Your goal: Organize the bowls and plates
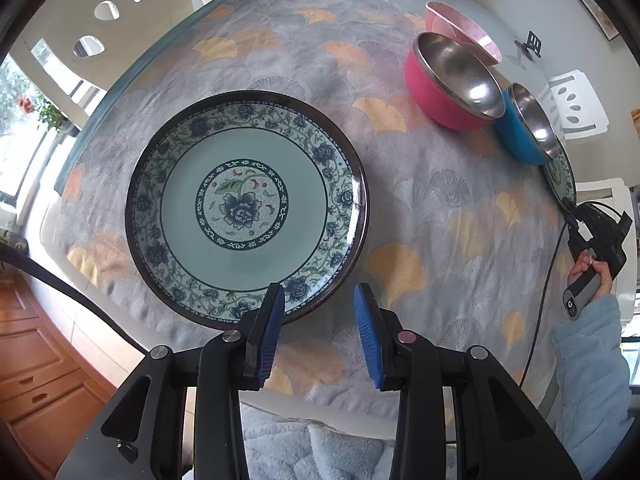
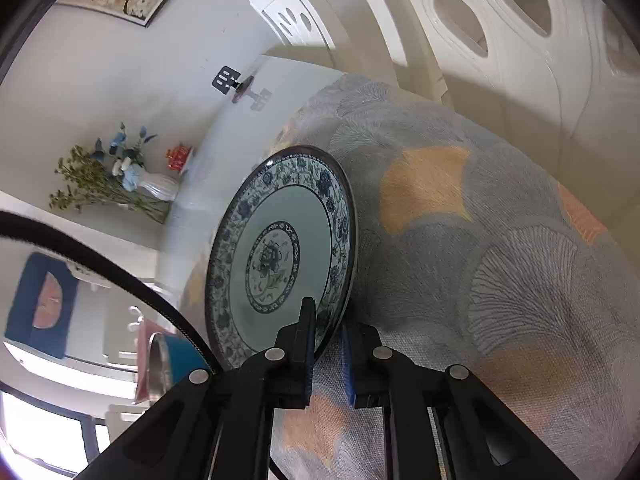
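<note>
The right gripper [image 2: 327, 354] pinched the near rim of a second blue-floral ceramic plate [image 2: 280, 248]; the left gripper [image 1: 319, 330], part-open and empty, hovered beside another such plate's [image 1: 244, 204] near rim.

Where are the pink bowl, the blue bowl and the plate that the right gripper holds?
pink bowl [image 1: 430, 92]: left wrist view, on its pink outer wall.
blue bowl [image 1: 516, 136]: left wrist view, on its blue outer wall.
plate [image 2: 288, 216]: right wrist view, on its plain inner ring.

I am seeing plate [image 1: 245, 204] lying on bench [image 1: 440, 208], three bowls [image 1: 456, 80] sitting far right, second plate [image 2: 280, 256] lying beyond them.
</note>
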A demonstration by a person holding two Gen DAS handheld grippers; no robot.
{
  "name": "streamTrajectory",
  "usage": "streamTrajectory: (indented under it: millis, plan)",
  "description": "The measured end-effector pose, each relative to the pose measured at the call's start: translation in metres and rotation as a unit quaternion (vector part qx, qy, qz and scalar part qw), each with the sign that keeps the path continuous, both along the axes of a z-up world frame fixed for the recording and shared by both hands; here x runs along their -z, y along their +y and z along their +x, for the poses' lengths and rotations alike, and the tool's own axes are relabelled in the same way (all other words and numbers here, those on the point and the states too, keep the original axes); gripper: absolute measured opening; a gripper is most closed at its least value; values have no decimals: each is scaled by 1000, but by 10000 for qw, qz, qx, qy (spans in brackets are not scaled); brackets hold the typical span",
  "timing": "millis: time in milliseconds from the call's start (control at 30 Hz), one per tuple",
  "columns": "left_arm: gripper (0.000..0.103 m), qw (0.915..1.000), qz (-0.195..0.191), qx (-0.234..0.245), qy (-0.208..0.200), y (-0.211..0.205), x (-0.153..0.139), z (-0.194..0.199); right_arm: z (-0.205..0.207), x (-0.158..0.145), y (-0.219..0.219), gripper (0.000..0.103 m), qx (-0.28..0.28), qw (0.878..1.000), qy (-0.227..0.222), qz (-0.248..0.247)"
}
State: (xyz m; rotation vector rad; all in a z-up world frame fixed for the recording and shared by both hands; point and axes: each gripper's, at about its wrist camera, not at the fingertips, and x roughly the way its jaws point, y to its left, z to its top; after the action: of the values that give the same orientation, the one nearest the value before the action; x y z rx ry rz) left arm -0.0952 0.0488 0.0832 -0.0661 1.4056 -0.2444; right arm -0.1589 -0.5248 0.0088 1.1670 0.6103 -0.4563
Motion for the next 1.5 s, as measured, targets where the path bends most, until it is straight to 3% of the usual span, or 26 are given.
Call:
streamTrajectory:
  millis: [200,467,533,767,900,1067,1500]
  plan:
    - [34,9997,-66,252,-9,-15,-1,-1,-21,0,21,9,-376,9992,61,148]
    - [34,9962,-369,777,95,-51,5,-4,-94,-1,92,9,-1211,9914,202,455]
    - [34,9945,-367,971,139,-64,9,-6,-105,3,110,9,-1485,9865,267,640]
    - [34,9908,-275,1293,291,-93,29,-7,-108,2,184,10,-2588,9633,426,580]
    - [33,9897,-105,1359,428,-101,53,-6,-97,-2,192,10,-2805,9573,433,549]
    - [37,9903,-102,1363,261,-106,51,-7,-92,-1,196,11,-2977,9519,474,549]
    - [37,9906,-921,891,482,-73,50,2,-93,-1,200,11,-2977,9522,507,461]
